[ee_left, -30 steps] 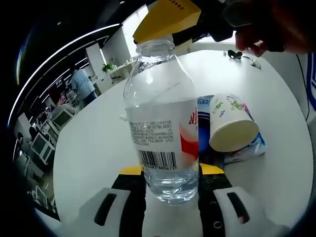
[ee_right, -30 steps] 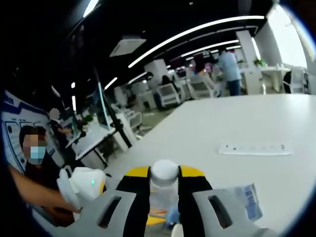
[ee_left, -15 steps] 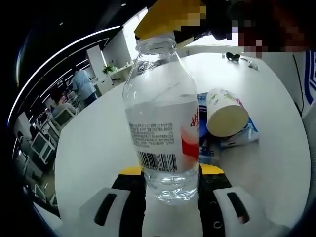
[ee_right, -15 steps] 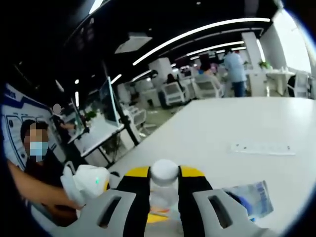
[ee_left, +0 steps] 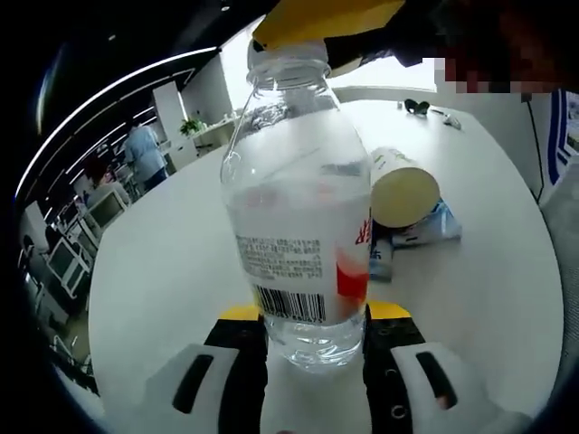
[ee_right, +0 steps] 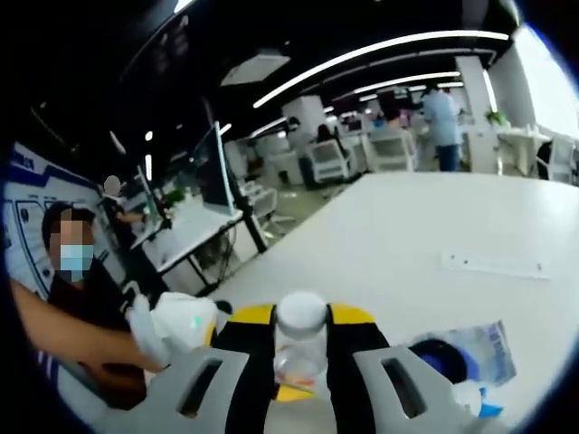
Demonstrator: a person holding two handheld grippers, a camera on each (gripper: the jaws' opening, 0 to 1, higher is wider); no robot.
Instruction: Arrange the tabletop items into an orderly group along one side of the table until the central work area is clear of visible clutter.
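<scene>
A clear water bottle with a red and white label stands upright between the jaws of my left gripper, which is shut on its lower body. The yellow-tipped right gripper comes in from above at the bottle's neck. In the right gripper view, my right gripper is shut on the white bottle cap, with the clear bottle below it. The left gripper shows at lower left, held by a person's hand. A paper cup lies on its side on a blue packet behind the bottle.
The white table stretches wide to the left and front. Small dark items lie at its far edge. A white power strip lies on the table, the blue packet nearer. Office desks and people fill the background.
Both grippers keep their hold on the bottle. Both views have shifted a little, so the cup and packet now sit higher and farther behind the bottle.
</scene>
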